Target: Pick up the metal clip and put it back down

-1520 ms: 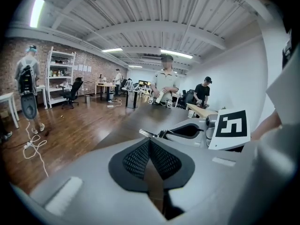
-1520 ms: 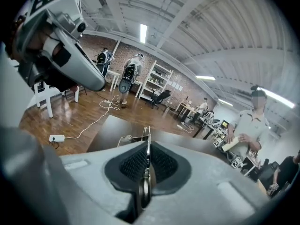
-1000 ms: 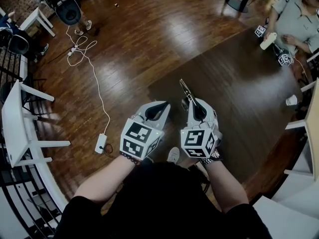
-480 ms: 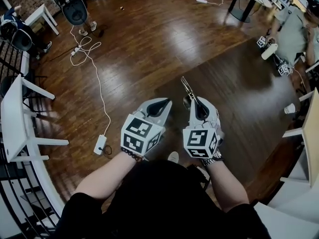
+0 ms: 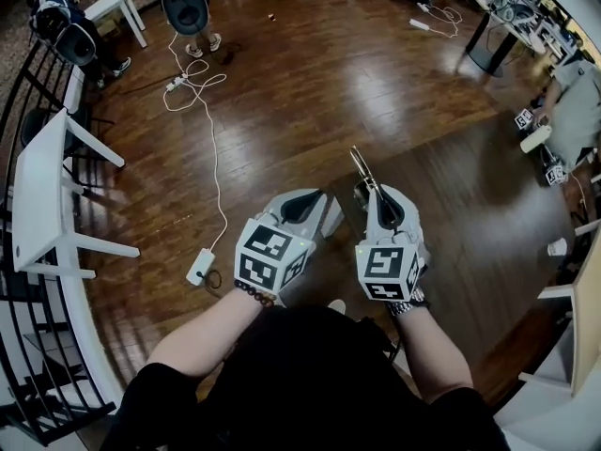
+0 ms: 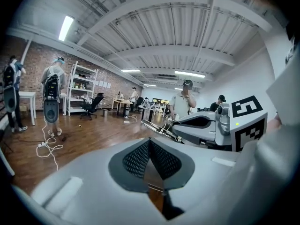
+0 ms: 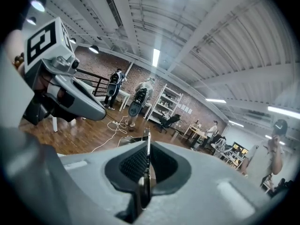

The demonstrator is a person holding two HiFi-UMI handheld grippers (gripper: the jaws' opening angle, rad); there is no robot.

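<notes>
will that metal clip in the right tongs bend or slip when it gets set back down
Probably stiff: the metal clip juts straight out of the right tongs without sagging. Likely light, being thin and narrow. It might pivot or slip, since only one end of the smooth-looking metal is pinched.

I can read no word, number or brand anywhere. In the head view, the left cube at 7 o'clock and the right cube at 5 o'clock carry only black-and-white square patterns, no letters. The wall sheets at 10 o'clock in the left gripper view are too small for me to read.
</notes>
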